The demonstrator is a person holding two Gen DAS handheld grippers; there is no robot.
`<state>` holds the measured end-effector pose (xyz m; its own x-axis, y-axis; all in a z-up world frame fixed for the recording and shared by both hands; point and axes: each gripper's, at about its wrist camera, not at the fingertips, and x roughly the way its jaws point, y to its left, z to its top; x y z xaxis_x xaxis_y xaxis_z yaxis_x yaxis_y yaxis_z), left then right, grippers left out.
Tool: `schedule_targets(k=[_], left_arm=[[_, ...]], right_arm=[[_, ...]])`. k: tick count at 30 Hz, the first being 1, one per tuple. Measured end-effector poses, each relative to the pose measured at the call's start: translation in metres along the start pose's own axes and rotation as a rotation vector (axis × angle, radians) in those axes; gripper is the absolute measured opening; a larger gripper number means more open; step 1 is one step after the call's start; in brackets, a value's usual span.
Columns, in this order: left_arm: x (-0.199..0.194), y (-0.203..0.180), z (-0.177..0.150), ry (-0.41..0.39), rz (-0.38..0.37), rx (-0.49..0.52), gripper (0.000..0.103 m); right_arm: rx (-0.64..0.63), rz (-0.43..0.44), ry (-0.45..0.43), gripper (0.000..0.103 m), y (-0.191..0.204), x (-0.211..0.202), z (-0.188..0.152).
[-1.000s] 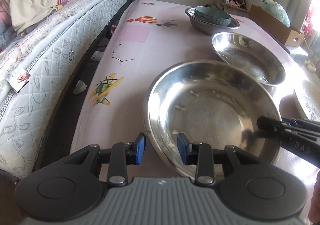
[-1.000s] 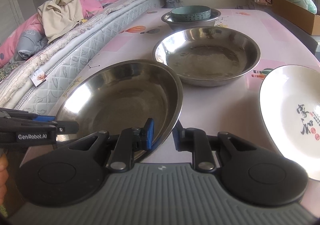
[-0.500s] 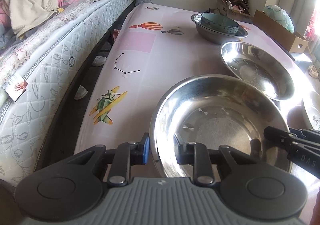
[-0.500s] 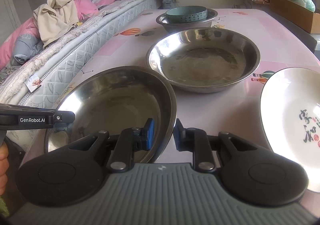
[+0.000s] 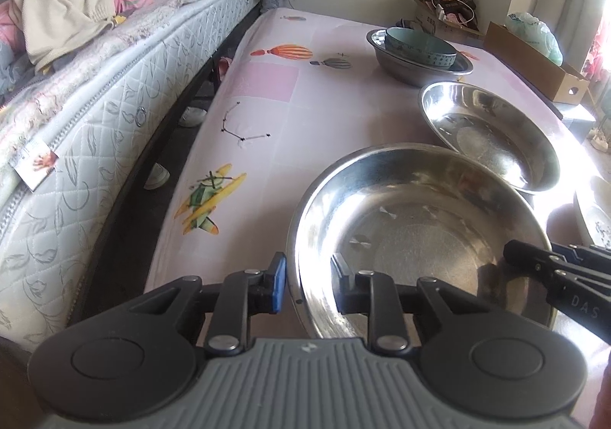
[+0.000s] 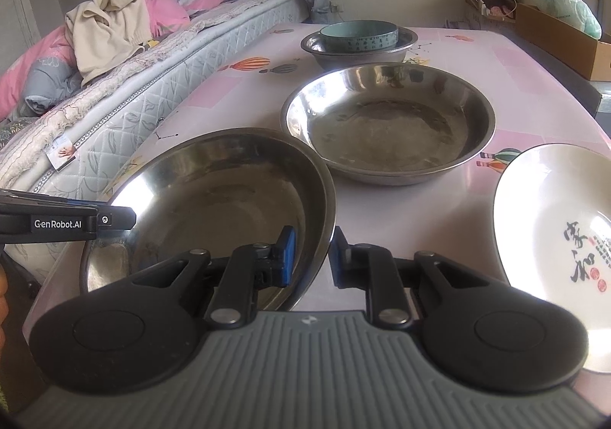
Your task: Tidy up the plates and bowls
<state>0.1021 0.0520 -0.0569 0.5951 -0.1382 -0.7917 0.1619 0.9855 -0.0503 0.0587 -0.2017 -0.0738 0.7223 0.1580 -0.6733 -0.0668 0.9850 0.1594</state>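
Left wrist view shows the left claw (image 5: 305, 284) clamped on the near-left rim of the near pan (image 5: 412, 234), one blue pad outside the wall and the other finger inside; its jaws have just been closing, with that rim between them. The right wrist view has the right claw (image 6: 311, 257) gripping the same pan (image 6: 214, 199) at its near-right rim, so both claws hold it from opposite sides.

The pan sits at the near end of the bench (image 5: 305, 115), its far rim just beside the second pan (image 6: 389, 123). Beyond the second pan stands a steel bowl (image 6: 359, 50) with a teal bowl (image 6: 359, 33) nested in it; to the right of the second pan lies a white plate (image 6: 553, 230).

The step in hand looks like lifting the near pan to nest it in the second pan. Doing it well likely means raising both sides evenly, keeping the pan level, clearing the second pan's rim before moving across, and lowering it centred. Thin polished steel may slip in the pads, so a slow lift seems wise.
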Motion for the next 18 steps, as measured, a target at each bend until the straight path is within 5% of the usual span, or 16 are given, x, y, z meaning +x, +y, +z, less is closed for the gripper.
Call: schedule_targets(k=[5, 18], left_arm=[[0.007, 0.002, -0.003, 0.042, -0.026, -0.026, 0.027], [-0.004, 0.0, -0.006, -0.004, 0.009, -0.012, 0.027]], right_arm=[[0.014, 0.0, 0.011, 0.017, -0.001, 0.002, -0.002], [-0.019, -0.016, -0.005, 0.018, 0.006, -0.002, -0.002]])
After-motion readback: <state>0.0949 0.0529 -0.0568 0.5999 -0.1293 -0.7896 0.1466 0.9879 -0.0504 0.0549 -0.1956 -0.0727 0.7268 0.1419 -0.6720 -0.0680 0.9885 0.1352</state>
